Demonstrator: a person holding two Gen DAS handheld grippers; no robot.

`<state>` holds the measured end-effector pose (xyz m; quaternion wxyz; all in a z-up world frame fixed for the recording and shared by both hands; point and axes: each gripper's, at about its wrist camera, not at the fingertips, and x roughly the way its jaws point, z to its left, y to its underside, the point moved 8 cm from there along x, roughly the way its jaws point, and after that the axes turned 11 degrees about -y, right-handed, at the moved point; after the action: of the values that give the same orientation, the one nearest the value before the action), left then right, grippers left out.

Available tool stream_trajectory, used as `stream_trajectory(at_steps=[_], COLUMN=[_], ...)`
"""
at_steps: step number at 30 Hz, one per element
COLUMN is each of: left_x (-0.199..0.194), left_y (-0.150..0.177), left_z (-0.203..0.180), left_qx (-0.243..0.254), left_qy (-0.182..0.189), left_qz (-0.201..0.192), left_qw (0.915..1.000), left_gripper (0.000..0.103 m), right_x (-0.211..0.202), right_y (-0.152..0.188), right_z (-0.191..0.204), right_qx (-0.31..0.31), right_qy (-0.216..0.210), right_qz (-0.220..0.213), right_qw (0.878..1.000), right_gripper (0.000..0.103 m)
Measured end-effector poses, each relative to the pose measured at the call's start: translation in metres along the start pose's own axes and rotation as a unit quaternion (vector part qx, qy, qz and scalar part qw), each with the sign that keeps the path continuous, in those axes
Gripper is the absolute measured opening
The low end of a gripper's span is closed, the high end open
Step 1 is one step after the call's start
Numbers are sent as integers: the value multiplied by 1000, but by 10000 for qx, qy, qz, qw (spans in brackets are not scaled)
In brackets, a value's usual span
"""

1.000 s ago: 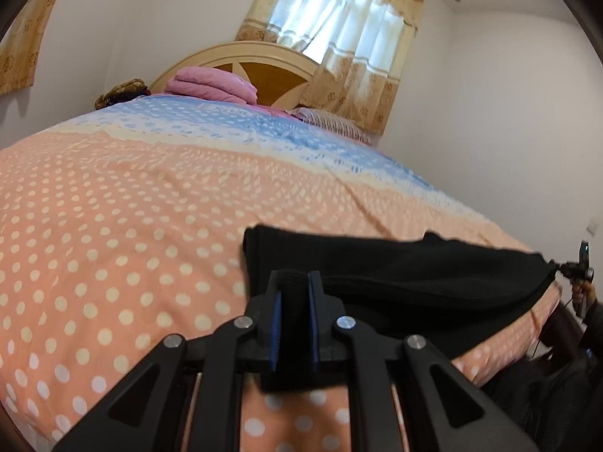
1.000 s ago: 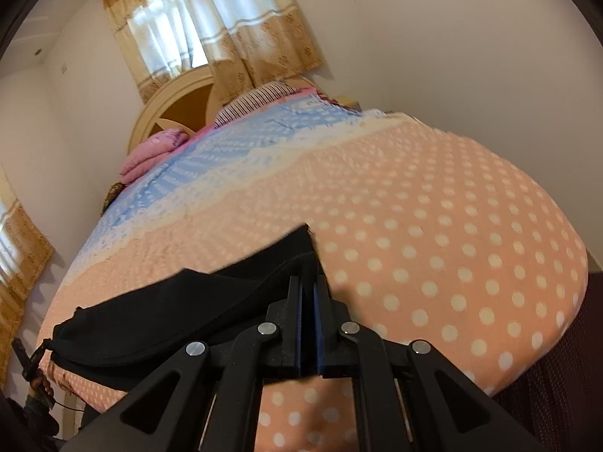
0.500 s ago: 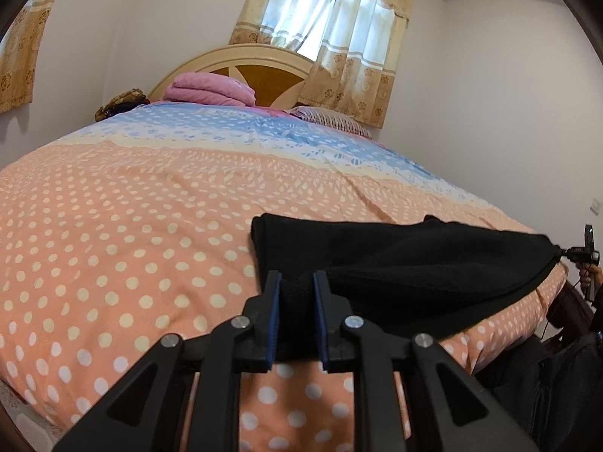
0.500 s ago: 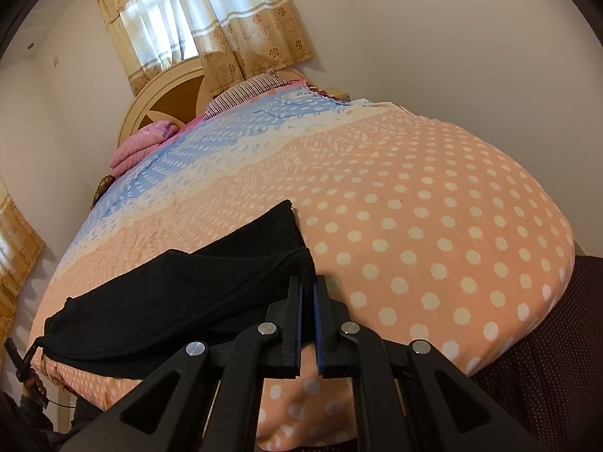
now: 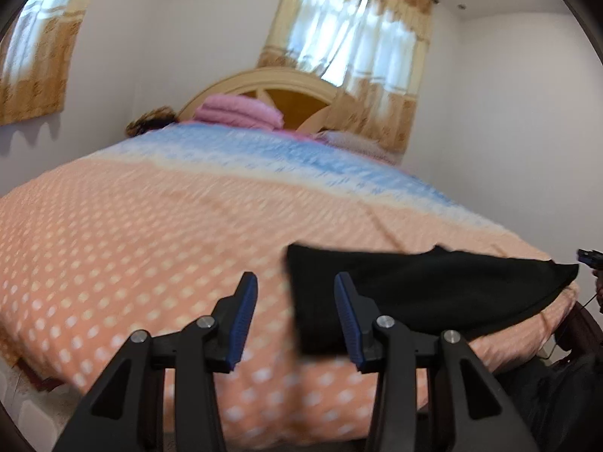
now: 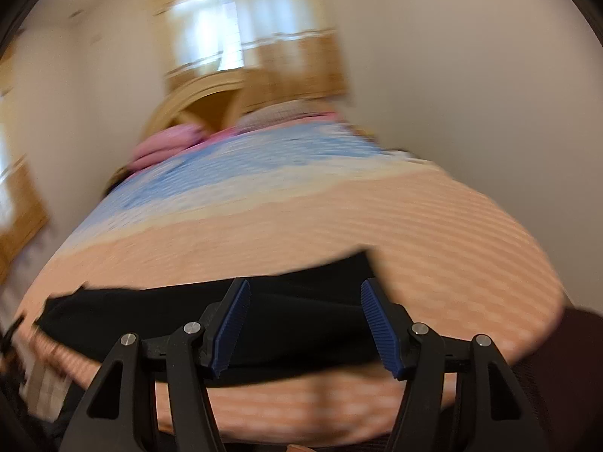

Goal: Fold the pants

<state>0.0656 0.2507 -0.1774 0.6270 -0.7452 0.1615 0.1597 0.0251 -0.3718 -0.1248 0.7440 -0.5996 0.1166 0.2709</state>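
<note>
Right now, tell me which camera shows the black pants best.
The left wrist view: the black pants appear fairly sharp, showing a clean folded edge and the far corner on the bedspread. The right wrist view is motion-blurred, showing only a dark band behind its own fingers.

Soft daylight comes through the curtained window [image 5: 358, 49] behind the headboard, blown out to white. Both views bend at the fisheye edges, with dark corners. The left view is slightly smeared; the right is heavily motion-blurred, so the bed's [image 6: 433, 226] dots are perhaps just streaks.
</note>
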Motion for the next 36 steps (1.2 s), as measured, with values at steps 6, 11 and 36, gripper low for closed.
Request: stream_trajectory(at_steps=[6, 11, 36], left_x=[24, 43, 47], left_y=[-4, 28, 42], left_z=[-87, -148, -292], left_qx=[277, 717, 1942], left_qy=[799, 1346, 2345], left_qz=[111, 611, 955], left_qw=[9964, 9864, 9477], left_gripper=[60, 60, 70], right_x=[74, 124, -15], right_y=[25, 75, 33], right_z=[89, 109, -137], right_qx=[-682, -475, 3398], right_qy=[-603, -746, -340], right_qz=[742, 1423, 188], right_qw=[9931, 9859, 9397], right_gripper=[63, 63, 60])
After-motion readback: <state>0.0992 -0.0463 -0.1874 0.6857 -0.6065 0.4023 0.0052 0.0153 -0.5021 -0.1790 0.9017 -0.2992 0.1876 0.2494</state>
